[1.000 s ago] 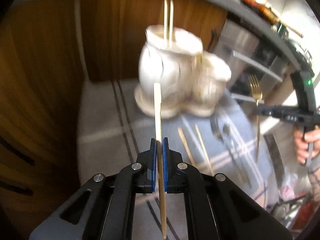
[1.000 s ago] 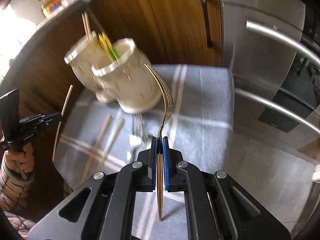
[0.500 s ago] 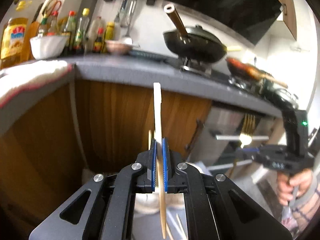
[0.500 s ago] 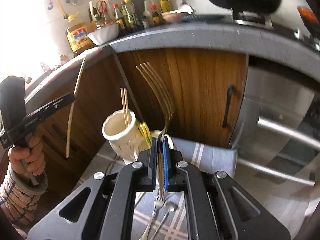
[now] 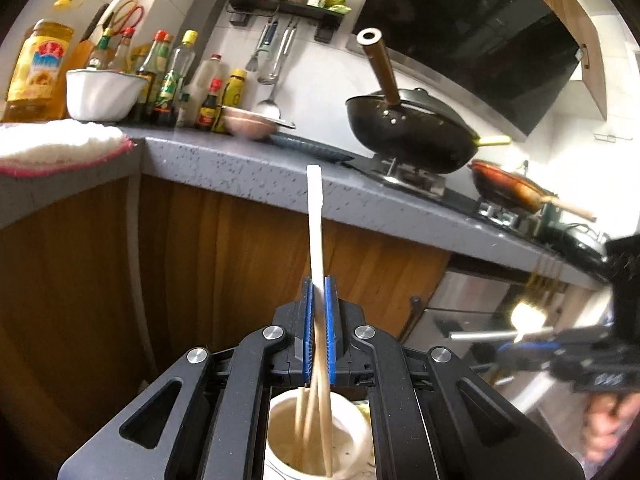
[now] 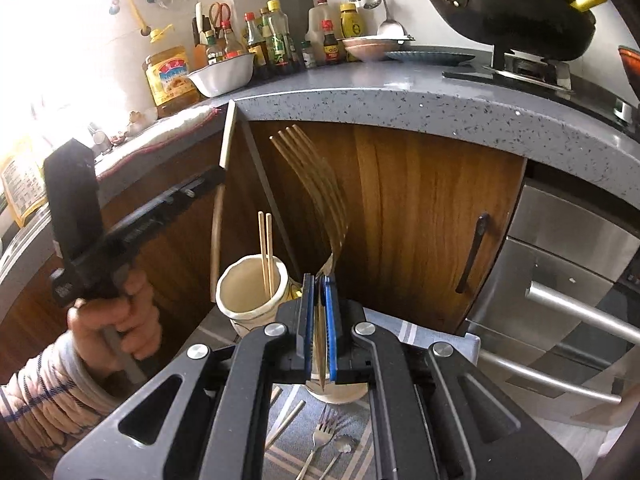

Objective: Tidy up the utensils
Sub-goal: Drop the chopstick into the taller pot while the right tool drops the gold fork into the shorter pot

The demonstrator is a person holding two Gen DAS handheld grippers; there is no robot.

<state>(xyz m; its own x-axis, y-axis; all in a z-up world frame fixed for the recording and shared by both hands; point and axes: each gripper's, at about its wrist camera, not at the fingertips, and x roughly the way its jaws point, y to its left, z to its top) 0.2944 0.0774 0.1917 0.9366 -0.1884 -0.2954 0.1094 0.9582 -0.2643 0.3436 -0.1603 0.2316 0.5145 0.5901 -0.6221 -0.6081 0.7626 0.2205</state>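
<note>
Chopstick [image 5: 315, 220] pinched between the blue pads of the left hand-held gripper [image 5: 319, 312], roughly upright, top end well above the pads, lower end down inside the cream ceramic holder [image 5: 280, 436] directly below the gripper. Two more chopsticks [image 6: 265, 252] already stand in that holder. In the right wrist view the same gripper [image 6: 218, 178] sits at left, held by the left hand [image 6: 116, 312], chopstick [image 6: 219, 216] running through it above the holder [image 6: 250, 292].

Gold fork [image 6: 316, 196] clamped in the right hand-held gripper [image 6: 320, 332], pads pressed onto its handle, tines up and curving left, in front of the wooden cabinet door [image 6: 432, 224]. A second cream cup [image 6: 338, 394] sits just below that gripper, mostly hidden.

On the striped cloth [image 6: 360, 420] near the cup: silver fork [image 6: 320, 440], a spoon [image 6: 342, 446] just beside it, loose chopsticks [image 6: 288, 416] to the left.

Far side: grey speckled countertop [image 6: 420, 104] with sauce bottles [image 6: 276, 40], white bowl [image 6: 220, 74], black wok [image 6: 520, 20].
</note>
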